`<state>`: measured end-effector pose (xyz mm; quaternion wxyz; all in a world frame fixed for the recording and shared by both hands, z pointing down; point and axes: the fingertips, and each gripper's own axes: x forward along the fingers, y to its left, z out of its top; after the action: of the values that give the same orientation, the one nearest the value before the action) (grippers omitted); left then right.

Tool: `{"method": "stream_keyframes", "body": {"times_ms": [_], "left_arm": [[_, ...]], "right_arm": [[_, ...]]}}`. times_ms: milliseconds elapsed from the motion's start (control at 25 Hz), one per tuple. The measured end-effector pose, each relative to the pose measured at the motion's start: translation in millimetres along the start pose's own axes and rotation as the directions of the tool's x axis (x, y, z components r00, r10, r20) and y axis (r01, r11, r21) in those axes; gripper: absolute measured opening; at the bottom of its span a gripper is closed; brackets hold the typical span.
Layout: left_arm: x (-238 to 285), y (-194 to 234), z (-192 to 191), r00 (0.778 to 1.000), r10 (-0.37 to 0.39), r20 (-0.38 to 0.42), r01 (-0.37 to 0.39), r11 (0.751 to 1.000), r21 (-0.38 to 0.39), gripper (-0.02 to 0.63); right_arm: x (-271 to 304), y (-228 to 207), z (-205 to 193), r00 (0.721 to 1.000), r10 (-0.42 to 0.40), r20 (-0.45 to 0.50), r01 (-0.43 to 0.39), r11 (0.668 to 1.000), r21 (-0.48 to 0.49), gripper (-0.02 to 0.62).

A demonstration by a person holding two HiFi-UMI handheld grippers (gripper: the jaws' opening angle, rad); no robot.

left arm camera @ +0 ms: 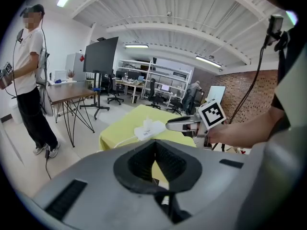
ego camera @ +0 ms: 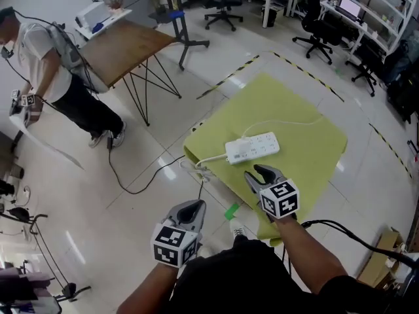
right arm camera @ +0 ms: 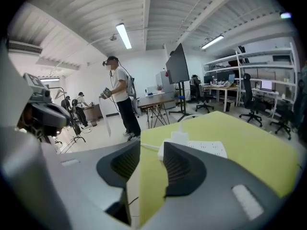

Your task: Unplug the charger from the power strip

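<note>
A white power strip (ego camera: 252, 148) lies on a yellow-green cloth-covered table (ego camera: 308, 142). A white charger (ego camera: 247, 136) sits plugged in at its far edge, and its thin cable curves off to the right. My right gripper (ego camera: 258, 173) hovers just in front of the strip, open, with nothing between its pads. In the right gripper view, the strip (right arm camera: 207, 148) and charger (right arm camera: 180, 138) lie just beyond the open right gripper (right arm camera: 151, 146). My left gripper (ego camera: 194, 205) hangs off the table's near left corner, shut and empty. The left gripper view shows its tips (left arm camera: 154, 145) meeting, with the strip (left arm camera: 149, 128) ahead.
The strip's own cord (ego camera: 206, 159) runs off the table's left edge to the floor. A person (ego camera: 46, 64) stands at far left beside a wooden table (ego camera: 124, 44). Office chairs (ego camera: 321, 25) and desks line the back. A cardboard box (ego camera: 380, 260) sits at lower right.
</note>
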<state>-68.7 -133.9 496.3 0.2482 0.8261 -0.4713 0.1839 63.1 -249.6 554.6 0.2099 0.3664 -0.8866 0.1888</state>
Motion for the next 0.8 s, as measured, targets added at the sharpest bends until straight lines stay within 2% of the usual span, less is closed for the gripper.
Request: {"method": "stream_keyframes", "body": {"times_ms": [280, 520, 800], "left_arm": [[22.9, 14.9, 13.2, 0.998, 0.064, -0.025, -0.065, 0.998, -0.016, 0.006], [30.8, 27.7, 13.1, 0.994, 0.102, -0.041, -0.104, 0.993, -0.062, 0.006], [35.6, 38.0, 6.1, 0.990, 0.127, -0.056, -0.131, 0.988, -0.083, 0.006]], "right_arm": [[71.4, -50.5, -4.8, 0.995, -0.041, -0.087, 0.043, 0.999, 0.019, 0.276], [117.9, -70.7, -5.4, 0.990, -0.064, -0.125, 0.069, 0.997, 0.032, 0.307], [143.8, -81.5, -10.2, 0.984, -0.093, -0.153, 0.094, 0.996, 0.004, 0.314]]}}
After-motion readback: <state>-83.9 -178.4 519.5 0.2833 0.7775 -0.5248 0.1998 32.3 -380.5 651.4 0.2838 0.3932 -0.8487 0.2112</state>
